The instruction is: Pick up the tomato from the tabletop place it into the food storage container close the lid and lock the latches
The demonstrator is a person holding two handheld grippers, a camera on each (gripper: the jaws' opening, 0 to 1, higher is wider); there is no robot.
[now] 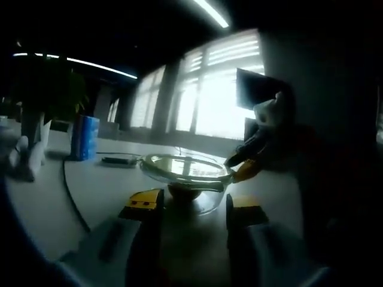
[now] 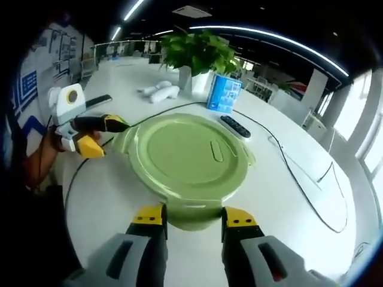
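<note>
Container: a clear food storage container sits on the white bench, seen from low and side-on in the left gripper view; a dark rounded shape shows through its base, too dim to identify as the tomato.
Lid: the green lid lies flat over the container in the right gripper view, one latch tab hanging down at the near edge between that view's jaws.
Left hand-held gripper: its yellow-tipped jaws stand wide apart, one on either side of the container's near wall, not touching it (in the right gripper view it comes in from the left, tips at the lid's left rim).
Right hand-held gripper: its jaws stand wide apart, flanking the lid's near latch tab with nothing clamped; in the left gripper view its tips sit at the container's right rim.
Bench items: a potted plant, a blue can, a dark remote and a thin black cable lie beyond the lid.
Person: a hand holds the left hand-held gripper.
</note>
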